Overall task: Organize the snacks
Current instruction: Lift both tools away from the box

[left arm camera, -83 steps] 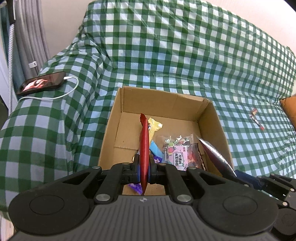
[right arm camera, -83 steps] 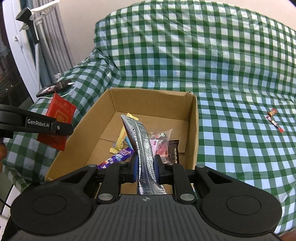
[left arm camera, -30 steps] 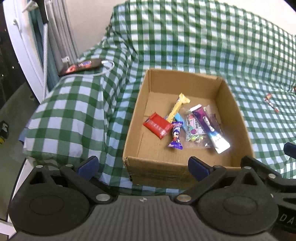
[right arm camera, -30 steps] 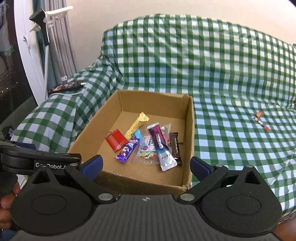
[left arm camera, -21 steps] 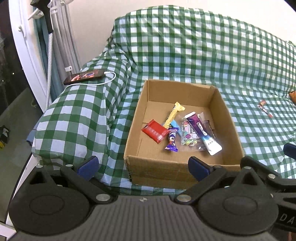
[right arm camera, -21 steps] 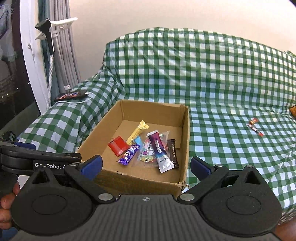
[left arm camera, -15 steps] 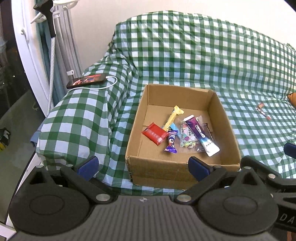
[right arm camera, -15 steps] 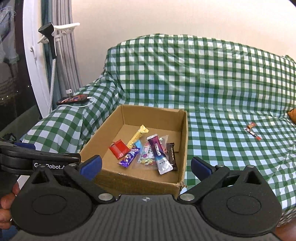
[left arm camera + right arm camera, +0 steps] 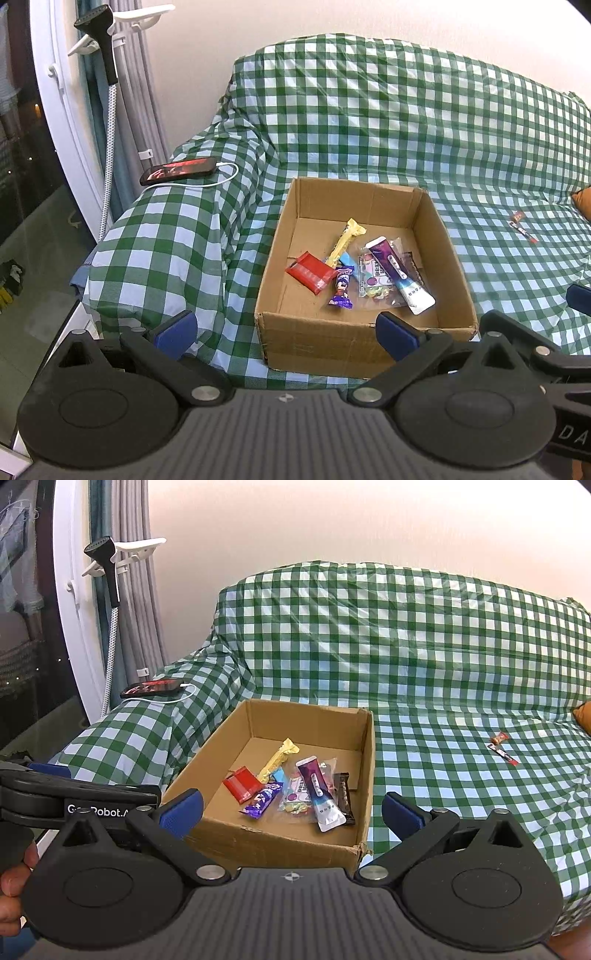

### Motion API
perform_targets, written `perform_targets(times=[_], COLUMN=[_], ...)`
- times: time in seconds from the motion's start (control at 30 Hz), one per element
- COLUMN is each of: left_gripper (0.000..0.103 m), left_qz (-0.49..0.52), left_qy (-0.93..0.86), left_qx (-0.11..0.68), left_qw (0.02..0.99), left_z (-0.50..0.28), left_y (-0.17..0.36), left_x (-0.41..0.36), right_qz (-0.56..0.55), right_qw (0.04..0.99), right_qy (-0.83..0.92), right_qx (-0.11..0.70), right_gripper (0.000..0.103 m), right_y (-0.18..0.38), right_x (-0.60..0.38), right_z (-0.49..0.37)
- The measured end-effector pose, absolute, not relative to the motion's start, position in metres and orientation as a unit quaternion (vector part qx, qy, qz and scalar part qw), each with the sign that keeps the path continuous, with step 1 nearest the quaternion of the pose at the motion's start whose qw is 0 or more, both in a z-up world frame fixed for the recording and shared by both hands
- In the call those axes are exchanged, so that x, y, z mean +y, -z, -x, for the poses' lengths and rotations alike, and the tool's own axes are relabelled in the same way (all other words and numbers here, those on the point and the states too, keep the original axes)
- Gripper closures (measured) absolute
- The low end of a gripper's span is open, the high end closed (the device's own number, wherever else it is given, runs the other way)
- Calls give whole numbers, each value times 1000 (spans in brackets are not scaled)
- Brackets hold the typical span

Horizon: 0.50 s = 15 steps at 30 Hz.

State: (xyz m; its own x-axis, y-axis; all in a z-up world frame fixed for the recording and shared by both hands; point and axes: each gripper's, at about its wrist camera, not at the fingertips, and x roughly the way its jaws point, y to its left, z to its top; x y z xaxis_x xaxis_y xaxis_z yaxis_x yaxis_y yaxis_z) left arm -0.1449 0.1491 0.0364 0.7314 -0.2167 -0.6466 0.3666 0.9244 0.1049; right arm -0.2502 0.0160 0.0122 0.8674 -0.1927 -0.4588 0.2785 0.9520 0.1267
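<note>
- While both claws, left claw (image 9: 284, 330) and right claw (image 9: 291, 812), gape wide and empty, we face the cardboard box (image 9: 280, 840).
- Stray snacks (image 9: 502, 751) lie well to our right, long axis slanting, nearer the right claw.

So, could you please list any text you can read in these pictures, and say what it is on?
"G…Robot.A", partly hidden, on the left claw as the right camera sees it.
"DA", cut off, on the right claw at the left view's edge.
Print on the snack packets in the box: too small to read.
</note>
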Motion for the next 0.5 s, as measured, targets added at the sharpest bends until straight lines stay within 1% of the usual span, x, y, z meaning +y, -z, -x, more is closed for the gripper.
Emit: perform_targets(times=[0.5], left_gripper=[0], left_qz=[-120], left_qy=[160], left_qx=[338], left_qw=[920], left_z=[143], left_y=[-31], left_x=[149], right_qz=[-99], right_qw=[959], right_qy=[124], right_qx=[233], right_gripper=[0], right_y=[-8], right_x=[17], right_z=[250])
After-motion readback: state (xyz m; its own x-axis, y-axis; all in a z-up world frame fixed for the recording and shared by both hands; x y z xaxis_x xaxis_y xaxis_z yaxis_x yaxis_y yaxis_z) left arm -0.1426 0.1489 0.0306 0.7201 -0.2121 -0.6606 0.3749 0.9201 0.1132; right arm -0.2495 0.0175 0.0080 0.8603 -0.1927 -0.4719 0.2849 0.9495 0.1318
